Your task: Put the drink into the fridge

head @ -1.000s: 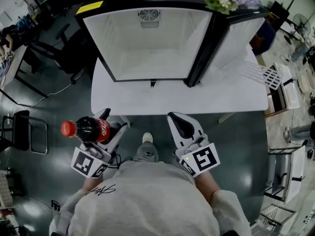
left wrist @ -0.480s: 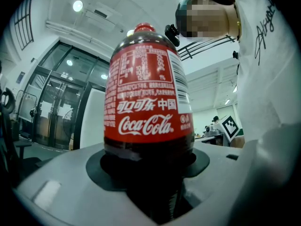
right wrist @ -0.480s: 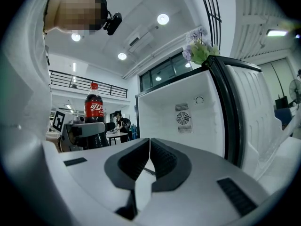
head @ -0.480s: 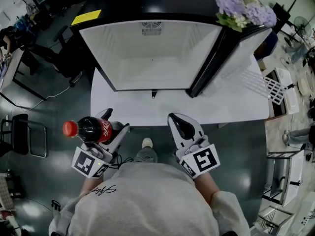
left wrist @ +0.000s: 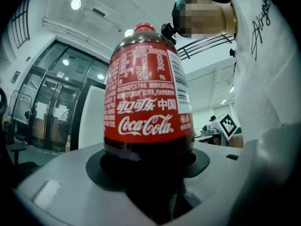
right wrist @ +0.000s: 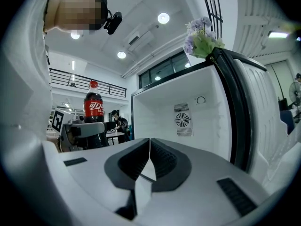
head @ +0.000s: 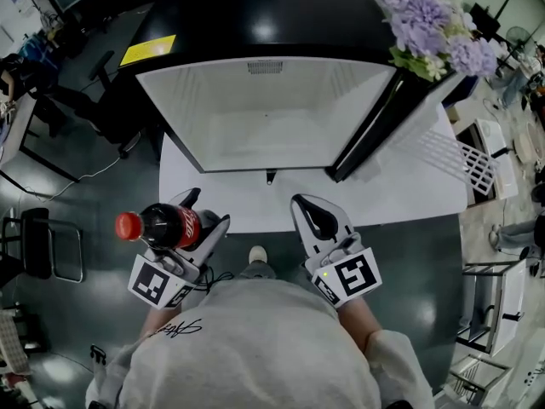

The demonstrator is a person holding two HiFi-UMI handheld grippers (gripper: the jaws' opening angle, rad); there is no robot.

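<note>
grey left gripper clamps cola bottle low on body, upright, likely so it can stand inside. right gripper pinched together, empty, spare. bottle short of open fridge on white table.

1. The left gripper points level and forward. Its jaws are clamped low on an upright cola bottle, below the label.
2. The right gripper is level beside it and well apart from it, its jaws pressed together with nothing between them.
3. Each marker cube sits at the rear, close to the person's body: left cube, right cube.
4. The left forearm and right forearm reach forward from light sleeves, roughly side by side.
</note>
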